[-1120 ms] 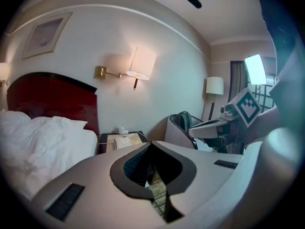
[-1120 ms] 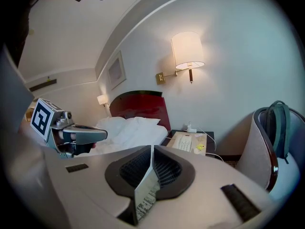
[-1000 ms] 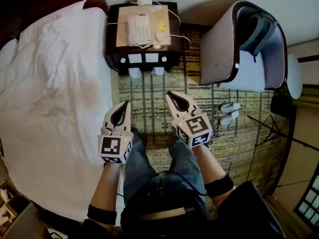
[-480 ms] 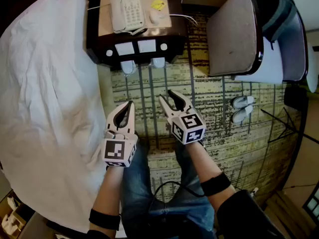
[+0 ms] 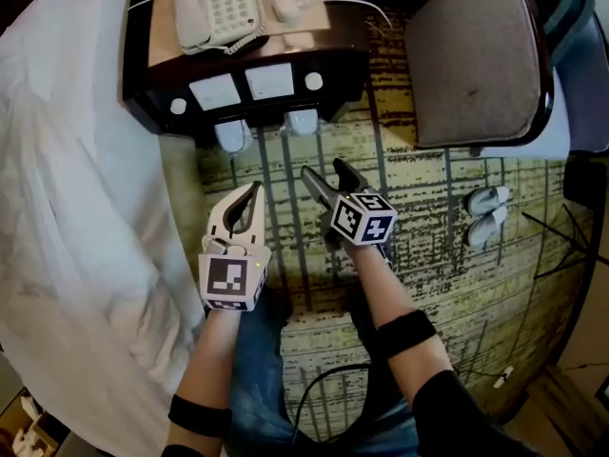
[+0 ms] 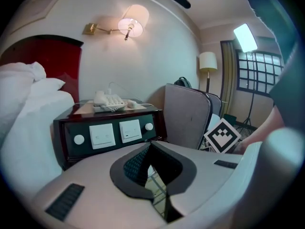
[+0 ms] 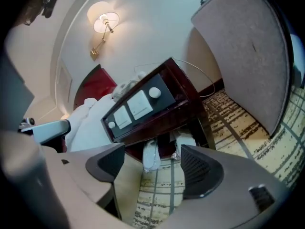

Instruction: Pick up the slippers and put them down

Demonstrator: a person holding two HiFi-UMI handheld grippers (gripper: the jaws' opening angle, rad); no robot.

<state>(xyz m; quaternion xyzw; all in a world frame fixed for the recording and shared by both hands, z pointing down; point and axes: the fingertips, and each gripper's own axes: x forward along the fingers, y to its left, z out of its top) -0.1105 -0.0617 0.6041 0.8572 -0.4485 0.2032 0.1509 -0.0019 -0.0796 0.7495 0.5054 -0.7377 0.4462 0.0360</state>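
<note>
Slippers lie under the nightstand, ahead of both tongs; right tongs have just been opening, empty; left tongs clenched.

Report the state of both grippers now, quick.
Left gripper: closed, holding nothing.
Right gripper: open, its jaws have just been opening, nothing between them.

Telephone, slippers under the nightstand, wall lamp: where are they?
telephone (image 5: pixel 221 6), head view, its keypad.
slippers under the nightstand (image 5: pixel 232 137), head view, toe of the picture-left one.
wall lamp (image 6: pixel 133 26), left gripper view, its shade.
</note>
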